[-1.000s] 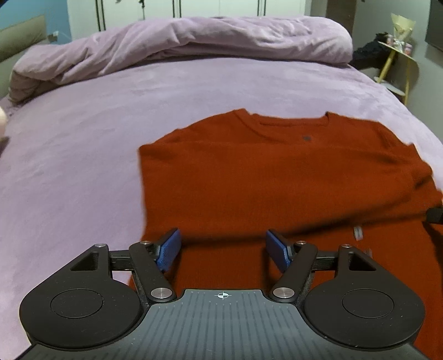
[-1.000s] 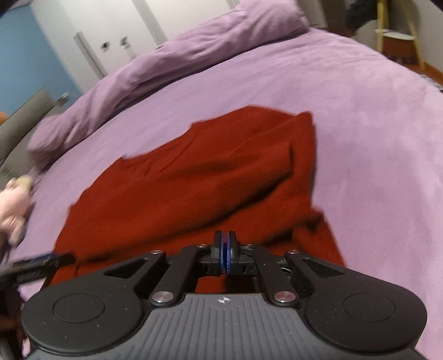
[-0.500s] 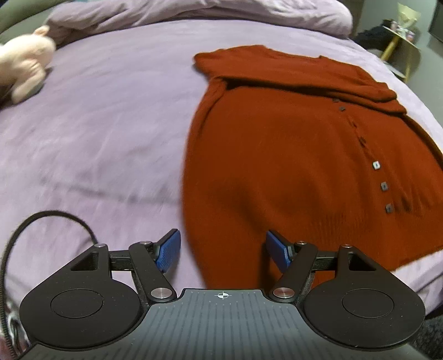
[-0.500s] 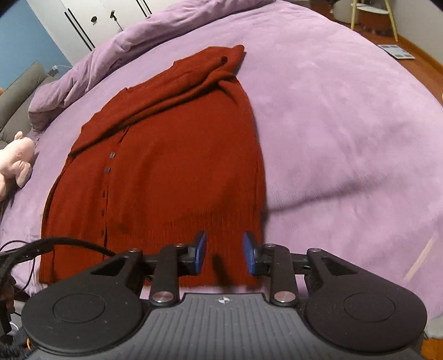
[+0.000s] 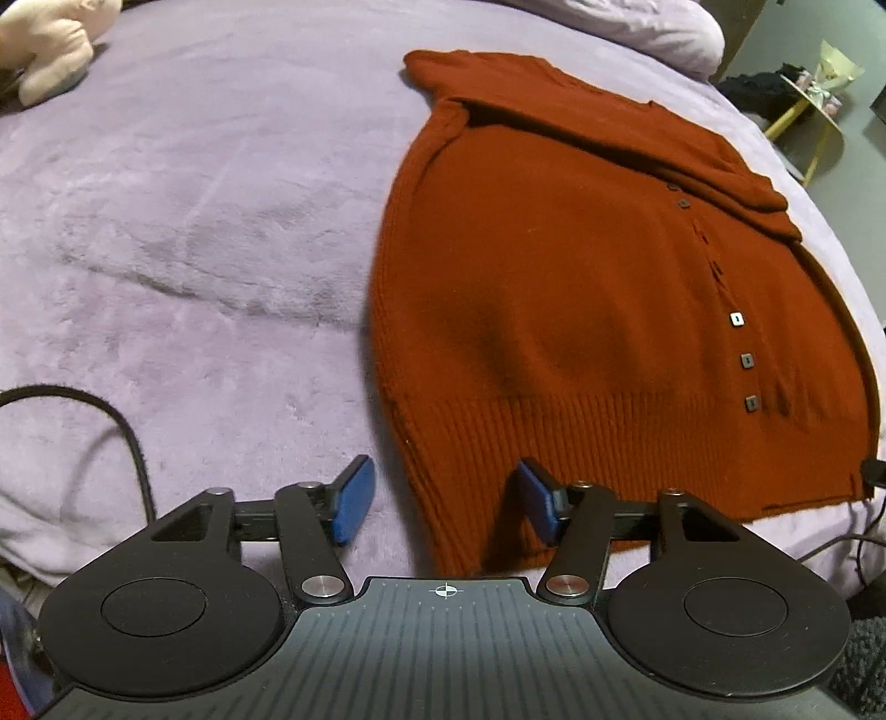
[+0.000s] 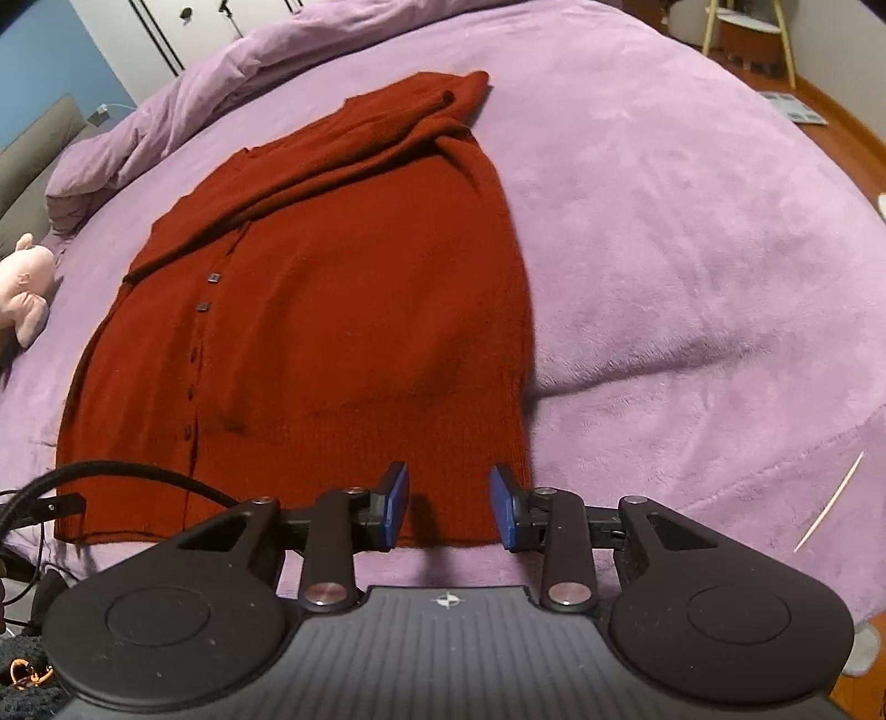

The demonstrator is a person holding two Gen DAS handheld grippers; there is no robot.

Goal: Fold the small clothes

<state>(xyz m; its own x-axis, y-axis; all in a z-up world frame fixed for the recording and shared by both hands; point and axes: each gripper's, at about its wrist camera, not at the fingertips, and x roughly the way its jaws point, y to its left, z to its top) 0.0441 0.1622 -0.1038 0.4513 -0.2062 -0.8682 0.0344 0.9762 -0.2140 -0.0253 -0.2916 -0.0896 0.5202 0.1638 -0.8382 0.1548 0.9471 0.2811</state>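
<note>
A rust-red knitted cardigan (image 5: 581, 288) with small square buttons lies flat on the purple bed, sleeves folded across its top; it also shows in the right wrist view (image 6: 332, 310). My left gripper (image 5: 443, 507) is open and empty, its blue pads (image 5: 354, 501) straddling the cardigan's lower left hem corner. My right gripper (image 6: 449, 507) is open and empty, just above the lower right hem corner.
A purple bed cover (image 5: 194, 221) lies under everything, with a bunched duvet (image 6: 232, 72) at the far end. A pink plush toy (image 5: 44, 50) sits at the bed's left. Black cables (image 5: 111, 421) lie near the front edge. A yellow side table (image 5: 819, 111) stands beyond the bed.
The cardigan went from held up and bunched to lying flat. My right gripper opened and let go of it. Both grippers pulled back to the hem at the bed's near edge.
</note>
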